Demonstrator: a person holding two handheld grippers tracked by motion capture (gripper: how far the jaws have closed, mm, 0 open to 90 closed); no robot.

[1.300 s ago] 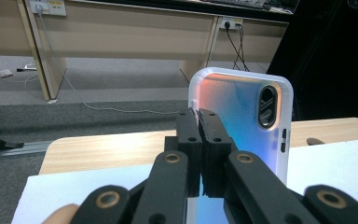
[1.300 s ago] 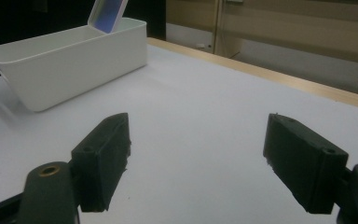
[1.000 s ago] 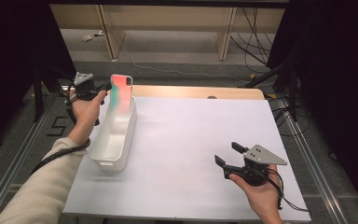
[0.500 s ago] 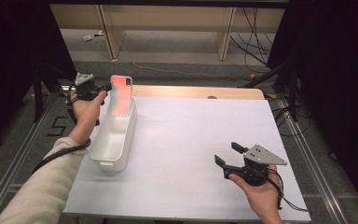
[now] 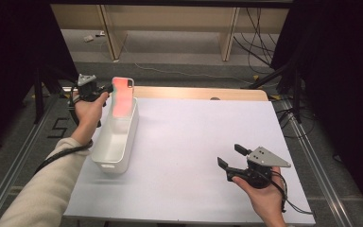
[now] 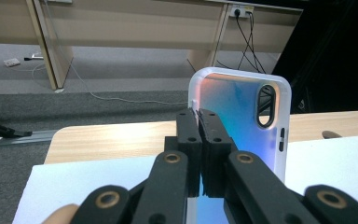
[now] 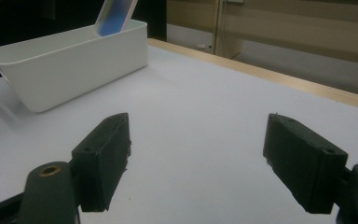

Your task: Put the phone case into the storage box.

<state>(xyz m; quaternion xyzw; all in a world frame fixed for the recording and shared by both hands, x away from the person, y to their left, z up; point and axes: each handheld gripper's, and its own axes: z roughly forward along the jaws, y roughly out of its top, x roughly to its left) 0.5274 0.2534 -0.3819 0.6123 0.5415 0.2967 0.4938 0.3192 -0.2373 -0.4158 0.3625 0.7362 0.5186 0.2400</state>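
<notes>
Left claw (image 6: 200, 122) pinched phone case (image 6: 242, 121) edge, case upright over white bin (image 5: 116, 137) far end. Right claw (image 7: 200, 163) spread, empty, above bare worktop (image 5: 194, 142). No readable writing.

A white bin (image 5: 116, 142) is standing along the left edge of the bench (image 5: 189, 142), and a phone case (image 5: 122, 97) is rising upright out of its far end, blocking passage there. Between the bin and the right hand-held gripper (image 5: 230, 157), the bench's white top is lying open. The bin's near end is lying open from above.
</notes>
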